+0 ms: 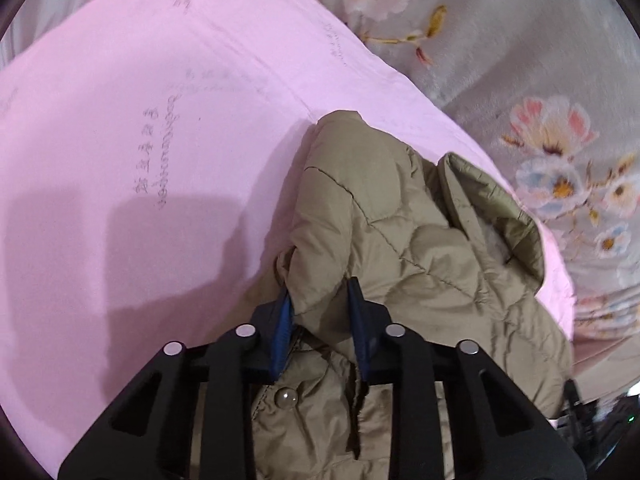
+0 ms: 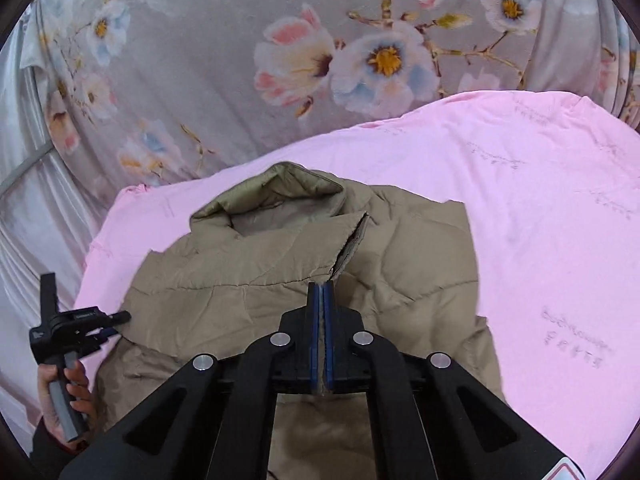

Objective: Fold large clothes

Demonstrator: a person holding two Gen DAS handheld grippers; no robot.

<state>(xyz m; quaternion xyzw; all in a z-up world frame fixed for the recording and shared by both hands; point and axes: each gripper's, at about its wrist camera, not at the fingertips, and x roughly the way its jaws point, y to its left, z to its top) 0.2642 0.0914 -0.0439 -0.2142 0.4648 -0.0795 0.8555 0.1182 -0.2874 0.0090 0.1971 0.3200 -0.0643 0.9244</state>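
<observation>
We are in the middle of folding the puffy tan jacket [image 2: 304, 288]. It lies on the pink sheet [image 2: 540, 220] on the bed with the flower cover [image 2: 200, 60]. Our right hand-held gripper [image 2: 320, 292] is squeezed tight on the jacket's front edge. Our left hand-held gripper [image 1: 320, 292] has its fingers a bit apart with a fat bunch of jacket between them. Next, we think, we must carry both held parts across together and lay them flat.

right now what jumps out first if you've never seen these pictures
The khaki quilted jacket lies bunched on a pink sheet, with a grey floral cloth beyond it. The right gripper is shut on the jacket's front edge; the left gripper pinches another fold.
</observation>
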